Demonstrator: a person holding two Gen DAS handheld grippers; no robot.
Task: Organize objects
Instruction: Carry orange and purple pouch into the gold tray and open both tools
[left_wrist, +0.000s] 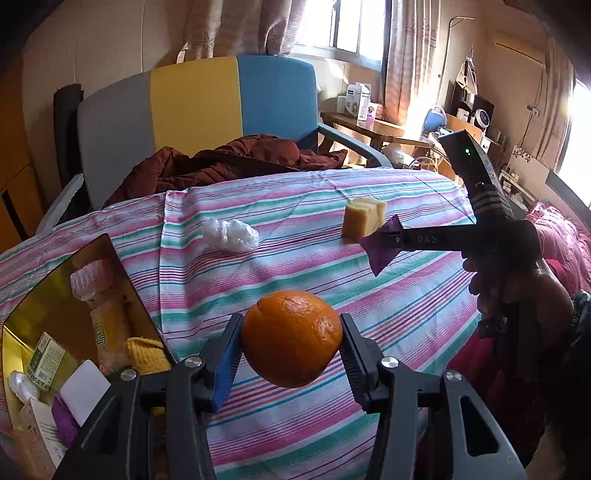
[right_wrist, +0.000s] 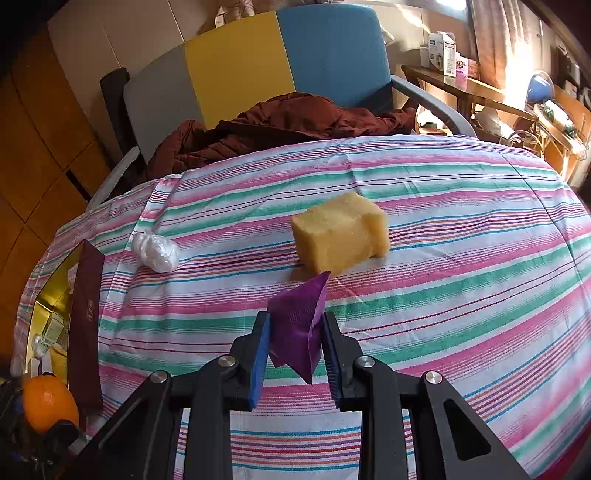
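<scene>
Orange peel fills the gap of my left gripper (left_wrist: 291, 341): its pads press both sides of the orange (left_wrist: 291, 338), which hangs clear above the striped cloth (left_wrist: 332, 199). My right gripper (right_wrist: 296, 345) is drawn in tight on a purple packet (right_wrist: 297, 325), pinched between the blue pad and the black one, one corner of it poking up toward the yellow sponge (right_wrist: 341, 232). That sponge sits on the cloth just beyond the packet, and a crumpled white plastic bag (right_wrist: 157, 249) lies well off to its left. At the left edge of the cloth stands an open box with a gold lining (left_wrist: 110, 258) and a dark red outer wall; inside it I can see a small green carton (left_wrist: 46, 360), a yellow knitted cloth (left_wrist: 147, 356), a white card and something purple. Behind the cloth a brown jacket (left_wrist: 221, 162) is heaped on a grey, yellow and blue chair (left_wrist: 199, 103). In the left view my hand (left_wrist: 517, 288) is wrapped round the right gripper's handle
</scene>
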